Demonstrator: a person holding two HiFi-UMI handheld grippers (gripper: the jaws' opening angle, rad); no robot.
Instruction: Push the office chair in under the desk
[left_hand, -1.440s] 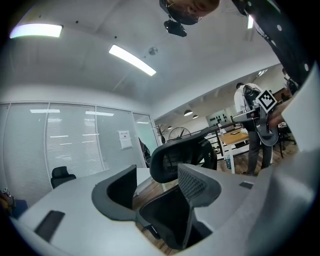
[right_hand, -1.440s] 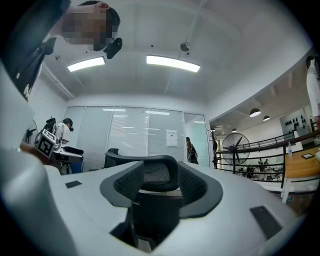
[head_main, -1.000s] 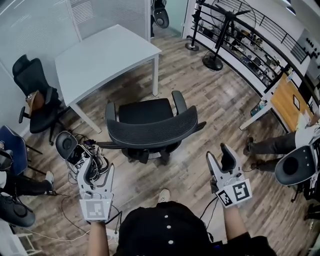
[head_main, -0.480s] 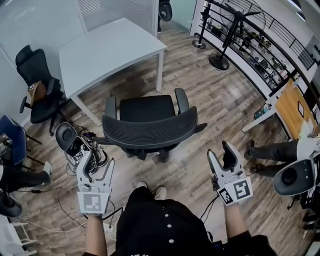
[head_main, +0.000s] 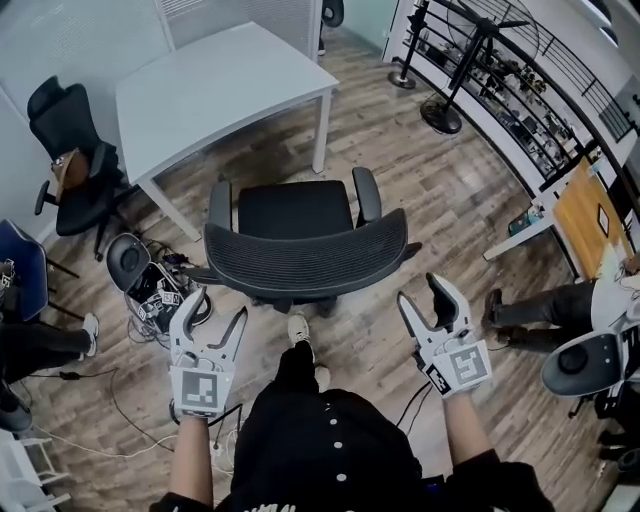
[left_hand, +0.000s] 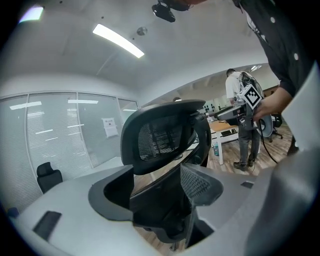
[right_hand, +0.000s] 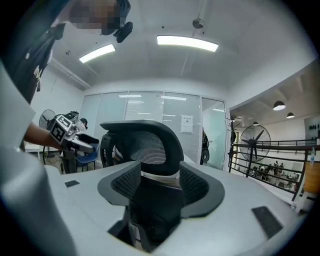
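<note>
One office chair (head_main: 305, 245) stands on open floorboards, seat toward the single white tabletop (head_main: 215, 95), just short of its near edge. Two claws hang behind the backrest, apart from it: left claw (head_main: 214, 312) wide, empty; right claw (head_main: 424, 296) wide, jaws just been opening, empty. Each claw's view frames the mesh backrest between its jaws; only the head view shows both claws together. A cable tangle (head_main: 150, 295) crowds the chair's left.

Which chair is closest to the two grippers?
The mesh-backed office chair facing the white desk, just ahead of the left gripper and right gripper. The other black chair and the blue chair stand far left.
</note>
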